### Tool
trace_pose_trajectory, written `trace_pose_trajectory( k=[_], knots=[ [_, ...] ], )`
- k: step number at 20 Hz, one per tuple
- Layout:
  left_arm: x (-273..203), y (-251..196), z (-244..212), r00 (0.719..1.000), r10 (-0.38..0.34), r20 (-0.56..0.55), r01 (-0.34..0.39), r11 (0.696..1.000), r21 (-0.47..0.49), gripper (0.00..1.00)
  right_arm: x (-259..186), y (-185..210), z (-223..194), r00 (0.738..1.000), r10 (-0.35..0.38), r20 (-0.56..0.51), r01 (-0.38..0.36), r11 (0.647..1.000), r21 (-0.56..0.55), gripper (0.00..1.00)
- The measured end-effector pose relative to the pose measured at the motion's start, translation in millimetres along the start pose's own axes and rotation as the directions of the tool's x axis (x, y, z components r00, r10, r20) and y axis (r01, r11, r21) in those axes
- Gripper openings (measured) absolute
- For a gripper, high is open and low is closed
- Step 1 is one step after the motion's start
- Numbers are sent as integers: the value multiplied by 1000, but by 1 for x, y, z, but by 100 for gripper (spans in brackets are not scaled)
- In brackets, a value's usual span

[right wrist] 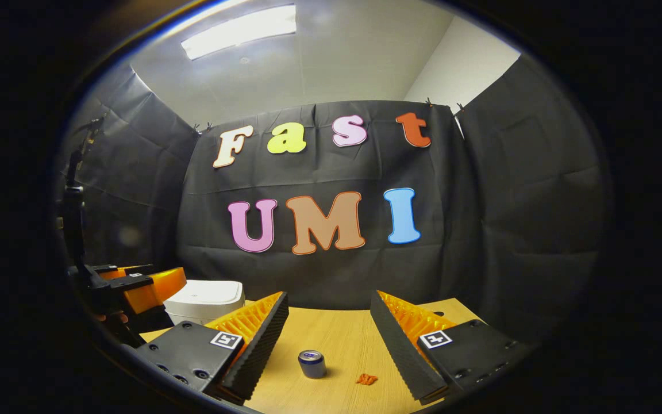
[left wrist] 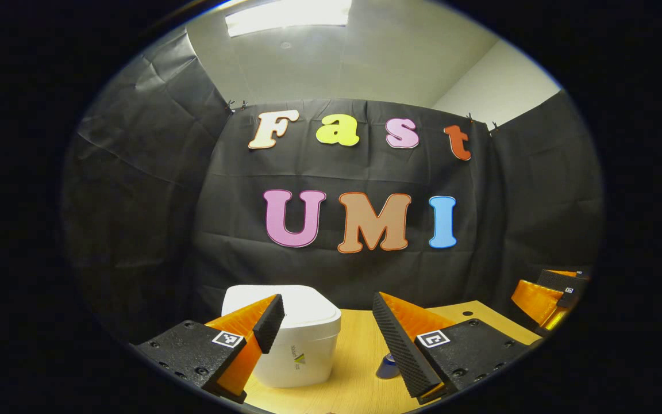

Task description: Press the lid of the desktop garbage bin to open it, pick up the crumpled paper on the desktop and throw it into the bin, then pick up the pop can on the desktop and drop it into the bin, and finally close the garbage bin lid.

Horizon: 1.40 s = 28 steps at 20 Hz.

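Bin (left wrist: 302, 339) sits lid-down on the table (left wrist: 360, 368), just ahead of my left gripper (left wrist: 328, 328), held level, fingers spread. My right gripper (right wrist: 328, 328) gapes above the can (right wrist: 312, 364) and paper (right wrist: 366, 379).

Small printed logo on the front wall of the garbage bin (left wrist: 298, 357), too blurred to read. Nothing else legible.

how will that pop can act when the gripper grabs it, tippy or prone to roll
The pop can stands upright on the wooden table, so it probably will not roll unless knocked over. It looks short and thin-walled, so likely light, and a side nudge might tip it. Its smooth metal could slip or dent under a hard squeeze.
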State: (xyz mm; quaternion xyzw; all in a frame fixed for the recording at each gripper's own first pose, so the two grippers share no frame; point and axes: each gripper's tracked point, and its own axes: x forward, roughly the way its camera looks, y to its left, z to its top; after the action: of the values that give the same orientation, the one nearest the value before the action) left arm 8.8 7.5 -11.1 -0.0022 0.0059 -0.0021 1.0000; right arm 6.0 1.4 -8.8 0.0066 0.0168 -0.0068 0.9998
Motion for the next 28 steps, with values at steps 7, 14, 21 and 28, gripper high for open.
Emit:
trace_pose_trajectory(
  k=[7, 14, 21, 28],
  knots=[
    [4, -1, -3, 1000, -8, -1, 8, 999, 37, 93, 3, 6, -4, 1000, 9, -24, -9, 999, -32, 96],
    [15, 6, -5, 1000, -13, -17, 14, 997, 75, 93, 17, 14, -12, 1000, 9, -28, -9, 1000, -10, 96],
    [50, 25, -27, 998, -6, -65, 11, 998, 67, 70, 28, 8, -12, 998, -52, -17, 52, 998, -19, 96],
    [92, 65, -65, 989, 56, -141, -47, 997, 67, 31, 23, -4, -25, 986, -154, -65, 151, 987, -50, 96]
  ],
)
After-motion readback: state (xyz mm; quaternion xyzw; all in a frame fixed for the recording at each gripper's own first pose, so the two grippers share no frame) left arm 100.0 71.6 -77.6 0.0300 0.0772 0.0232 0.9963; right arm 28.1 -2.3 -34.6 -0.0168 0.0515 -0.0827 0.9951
